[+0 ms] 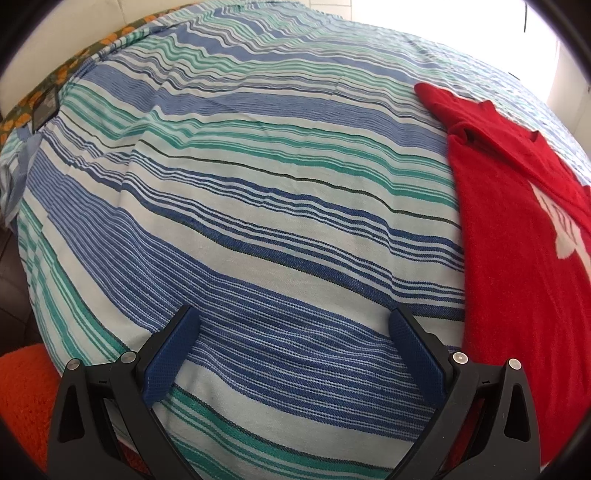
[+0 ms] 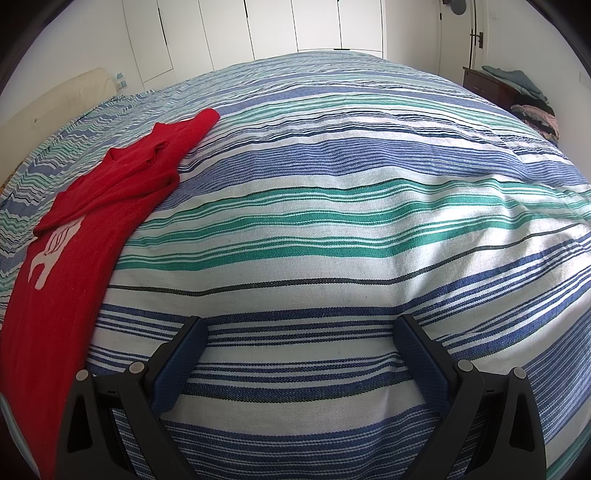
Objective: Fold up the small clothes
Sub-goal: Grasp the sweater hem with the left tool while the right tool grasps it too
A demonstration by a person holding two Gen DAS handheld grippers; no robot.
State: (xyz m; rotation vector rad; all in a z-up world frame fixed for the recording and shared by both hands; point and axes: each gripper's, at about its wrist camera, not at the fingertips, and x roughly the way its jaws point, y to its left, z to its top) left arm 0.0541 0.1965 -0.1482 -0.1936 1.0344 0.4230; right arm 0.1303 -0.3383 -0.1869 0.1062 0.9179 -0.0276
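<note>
A small red knitted sweater [image 1: 517, 240] with a white motif lies flat on the striped bedspread [image 1: 258, 184], a sleeve folded across its chest. In the left wrist view it lies along the right side, just right of my left gripper [image 1: 295, 321], which is open over bare bedspread. In the right wrist view the red sweater [image 2: 85, 229] runs along the left side. There my right gripper [image 2: 300, 326] is open above the striped bedspread [image 2: 332, 221], to the right of the sweater. Neither gripper holds anything.
An orange fuzzy cloth [image 1: 26, 387] lies at the bed's near left edge. A floral pillow [image 1: 48, 92] sits at the far left. A dark nightstand [image 2: 491, 85] with piled clothes [image 2: 532, 107] stands at the far right, white closet doors [image 2: 277, 26] behind the bed.
</note>
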